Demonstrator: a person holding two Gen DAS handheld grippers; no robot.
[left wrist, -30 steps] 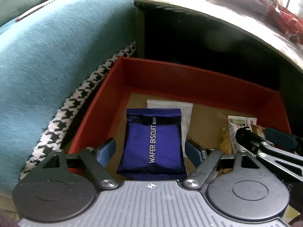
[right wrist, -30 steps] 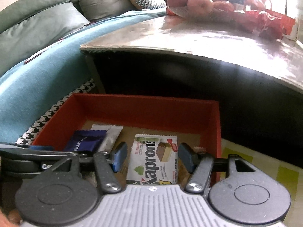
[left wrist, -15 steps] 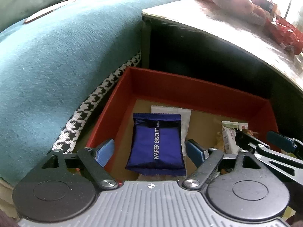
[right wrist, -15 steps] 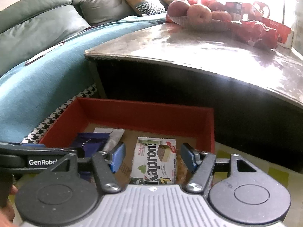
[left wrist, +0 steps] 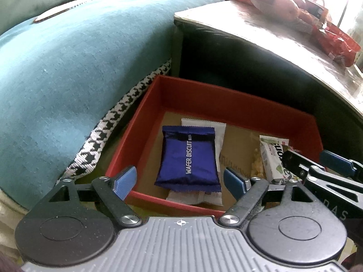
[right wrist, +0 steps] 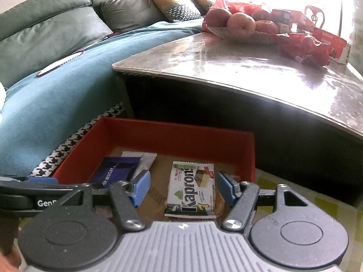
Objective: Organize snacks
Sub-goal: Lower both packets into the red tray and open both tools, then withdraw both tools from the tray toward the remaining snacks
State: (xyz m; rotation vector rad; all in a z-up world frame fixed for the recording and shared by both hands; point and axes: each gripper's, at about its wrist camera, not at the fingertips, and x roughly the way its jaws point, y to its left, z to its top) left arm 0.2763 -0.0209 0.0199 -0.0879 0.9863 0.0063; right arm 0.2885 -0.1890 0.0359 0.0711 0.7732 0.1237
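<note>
Beside a blue sofa (left wrist: 68, 72) and a low table (right wrist: 261, 68) loaded with fruit (right wrist: 240, 23) and red packets (right wrist: 306, 45), well above and apart from everything below. On the floor against the table's dark side, a red box (left wrist: 204, 99) with a cardboard bottom. Inside, toward the sofa side, a blue wafer packet (left wrist: 188, 158) lying flat on top of a white packet (left wrist: 219, 133); toward the other side, apart from those, a green-and-white wafer packet (right wrist: 192, 188) over something crinkly, too hidden to name. Above the near rim, left gripper (left wrist: 180, 179) spread wide, holding nothing, blue packet framed between the pads. Close alongside, right gripper (right wrist: 183, 189) likewise spread wide and empty, over the green-and-white packet. Likely trouble: two grippers crowded over one small box, so a knock between them or a snag on the near wall. Probably also a slippery foil packet sliding off the one beneath, or both packets pinched together in one grab.
</note>
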